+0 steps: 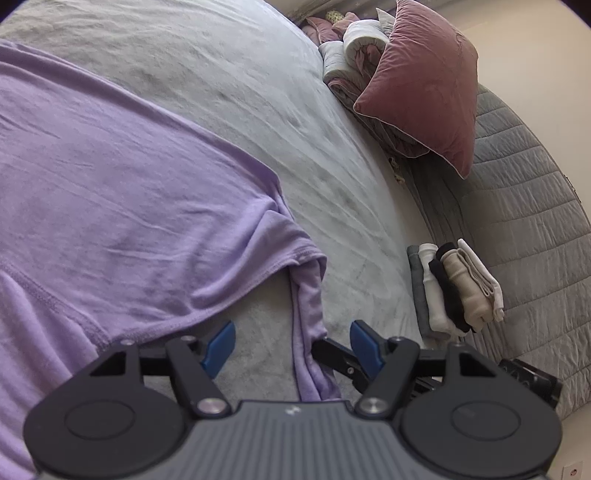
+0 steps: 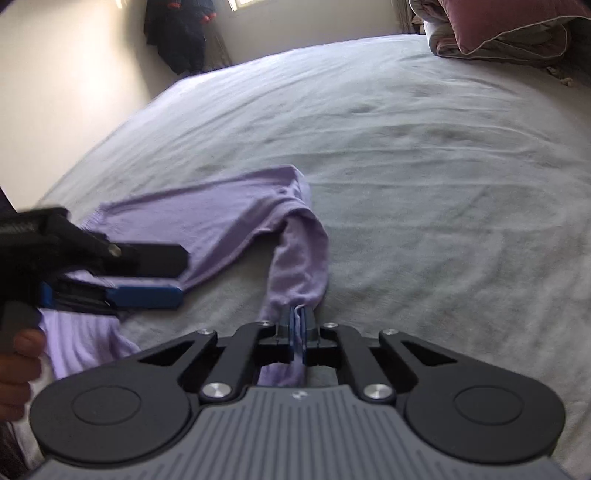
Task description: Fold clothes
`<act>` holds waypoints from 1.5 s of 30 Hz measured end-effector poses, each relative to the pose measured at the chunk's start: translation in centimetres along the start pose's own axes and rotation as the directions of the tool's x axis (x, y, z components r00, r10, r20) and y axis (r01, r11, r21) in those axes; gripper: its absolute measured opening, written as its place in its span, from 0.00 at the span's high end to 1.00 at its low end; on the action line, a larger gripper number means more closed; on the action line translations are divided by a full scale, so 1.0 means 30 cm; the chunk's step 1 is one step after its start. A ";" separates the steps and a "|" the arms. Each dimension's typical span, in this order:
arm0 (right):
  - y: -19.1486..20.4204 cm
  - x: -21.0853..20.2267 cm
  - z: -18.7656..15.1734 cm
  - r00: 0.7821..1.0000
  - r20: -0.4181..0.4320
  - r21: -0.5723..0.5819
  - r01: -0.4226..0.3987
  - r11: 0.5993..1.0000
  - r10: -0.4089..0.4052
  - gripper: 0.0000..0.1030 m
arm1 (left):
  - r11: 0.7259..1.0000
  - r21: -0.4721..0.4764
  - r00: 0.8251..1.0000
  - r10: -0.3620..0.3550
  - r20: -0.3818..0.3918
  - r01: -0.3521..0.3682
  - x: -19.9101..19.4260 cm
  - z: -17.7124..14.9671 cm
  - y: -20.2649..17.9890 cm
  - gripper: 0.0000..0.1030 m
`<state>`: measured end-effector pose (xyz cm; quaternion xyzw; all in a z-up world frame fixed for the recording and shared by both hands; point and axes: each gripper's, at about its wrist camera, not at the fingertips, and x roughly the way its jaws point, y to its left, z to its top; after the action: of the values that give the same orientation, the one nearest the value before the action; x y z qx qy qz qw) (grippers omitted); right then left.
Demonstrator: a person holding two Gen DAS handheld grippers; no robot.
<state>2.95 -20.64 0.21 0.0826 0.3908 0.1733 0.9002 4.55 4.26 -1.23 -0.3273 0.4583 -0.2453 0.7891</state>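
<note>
A lavender shirt (image 1: pixel 110 184) lies spread on a grey bed (image 1: pixel 258 92). One sleeve (image 1: pixel 308 295) trails off it as a narrow strip toward me. My left gripper (image 1: pixel 291 345) is open; the strip runs between its blue pads (image 1: pixel 221 343) without touching them. In the right wrist view my right gripper (image 2: pixel 299 321) is shut on the end of that sleeve (image 2: pixel 299 258), cloth pinched between its pads. The shirt body (image 2: pixel 184 218) lies to the left there. The left gripper (image 2: pixel 184 277) shows sideways with a hand (image 2: pixel 18 354) behind it. The right gripper (image 1: pixel 321 349) reaches the strip from the right.
A dusty-pink pillow (image 1: pixel 417 92) and rolled bedding (image 1: pixel 354 48) sit at the far end of the bed. A stack of folded clothes (image 1: pixel 454 291) lies at the bed's right edge, next to a quilted grey cover (image 1: pixel 524 221). Dark clothing (image 2: pixel 181 33) hangs by the far wall.
</note>
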 end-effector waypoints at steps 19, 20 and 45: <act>0.090 -0.025 -0.010 0.989 -0.032 -0.069 -0.146 0.987 0.144 0.78 | 0.988 0.077 0.991 0.133 -0.001 -0.133 0.042 -0.014 -0.001 0.67; 0.077 -0.033 -0.005 0.991 -0.018 -0.053 -0.135 0.990 0.134 0.73 | 0.988 0.078 0.991 0.134 -0.001 -0.134 0.042 -0.014 -0.001 0.67; -0.130 -0.086 0.167 0.986 0.078 -0.029 0.148 0.989 -0.146 0.98 | 0.954 0.154 0.965 0.245 0.094 -0.257 -0.020 0.225 0.007 0.65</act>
<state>5.95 -25.28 4.24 0.0445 0.3583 0.1100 0.9260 10.26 6.78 1.41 -0.2086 0.4450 -0.1679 0.8546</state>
